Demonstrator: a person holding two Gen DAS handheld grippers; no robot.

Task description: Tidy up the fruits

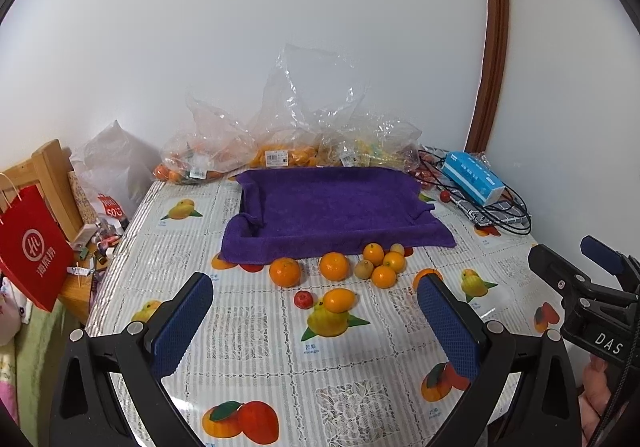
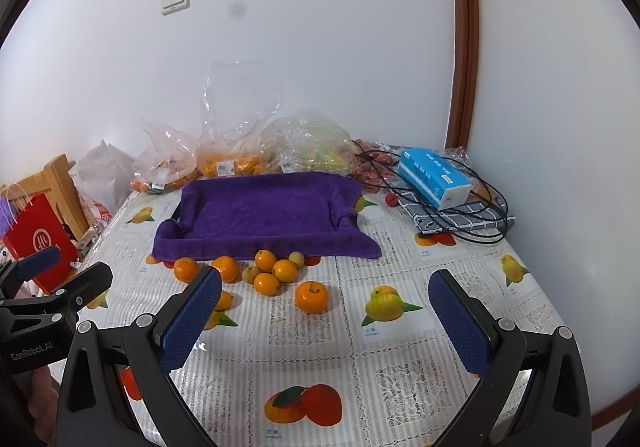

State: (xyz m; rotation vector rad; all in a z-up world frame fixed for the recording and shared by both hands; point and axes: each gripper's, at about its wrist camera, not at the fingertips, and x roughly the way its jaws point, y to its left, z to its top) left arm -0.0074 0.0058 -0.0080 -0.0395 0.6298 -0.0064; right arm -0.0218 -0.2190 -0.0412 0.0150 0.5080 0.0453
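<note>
Purple tray (image 1: 336, 203) sits mid-table toward the far edge, nothing in it; oranges (image 2: 266, 271) cluster loose just in front of it. Left gripper (image 1: 316, 311) and right gripper (image 2: 324, 311) hover, fingers wide, holding nothing. Likely the opening pick: close on the lone orange (image 2: 311, 297), then lift it over the tray's rim.

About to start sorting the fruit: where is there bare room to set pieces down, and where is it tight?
The purple towel-lined tray is empty inside. Bare tablecloth lies between the loose oranges and both open tools, left tool and right tool. Crowded: the tray's front edge, the back wall with the plastic bags, and the far right corner around the blue box and cables.
</note>
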